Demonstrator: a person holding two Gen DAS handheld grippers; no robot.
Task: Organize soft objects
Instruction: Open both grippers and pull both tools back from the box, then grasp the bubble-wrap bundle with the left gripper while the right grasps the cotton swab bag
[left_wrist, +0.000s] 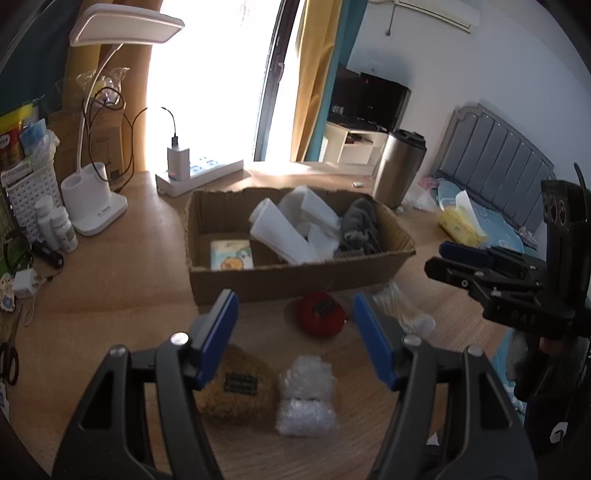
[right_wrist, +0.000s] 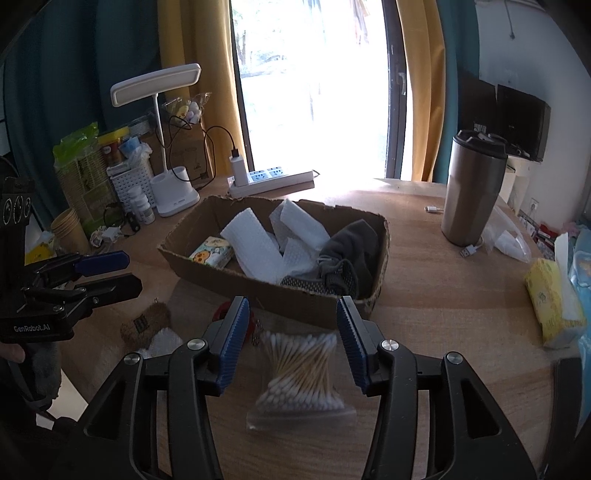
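Cardboard box (left_wrist: 295, 275) sits mid-desk, holding white foam sheets (left_wrist: 280, 232), a grey sock (left_wrist: 360, 229) and a small cartoon-printed tissue pack (left_wrist: 232, 254); its near wall hides whatever lies low inside. In front of it, on the wooden desk (left_wrist: 122, 306), lie a red soft item (left_wrist: 320, 314), a brown fuzzy pouch (left_wrist: 236, 387) with a dark label too blurred to read, and a wad of bubble wrap (left_wrist: 306, 395).

Left gripper (left_wrist: 295, 336) hangs above these with its blue pads spread and nothing between them; the pouch is partly covered by its left finger. Right gripper (right_wrist: 290, 343) is likewise released, its jaws standing apart on either side of a clear bag of cotton swabs (right_wrist: 301, 373) without touching it. The bag's lower edge is smeared and hard to make out.

Glare from the window (right_wrist: 314, 92) washes out the desk's far edge. Open desk runs to the right of the box as far as a steel tumbler (right_wrist: 474, 188) and a yellow tissue pack (right_wrist: 550, 299); the left side is crowded by a white desk lamp (right_wrist: 173, 195), a power strip (right_wrist: 273, 181), bottles and a basket.

"GenRobot.AI" reads on the left gripper's body in the right wrist view; letters on the right gripper in the left wrist view are only partly legible.
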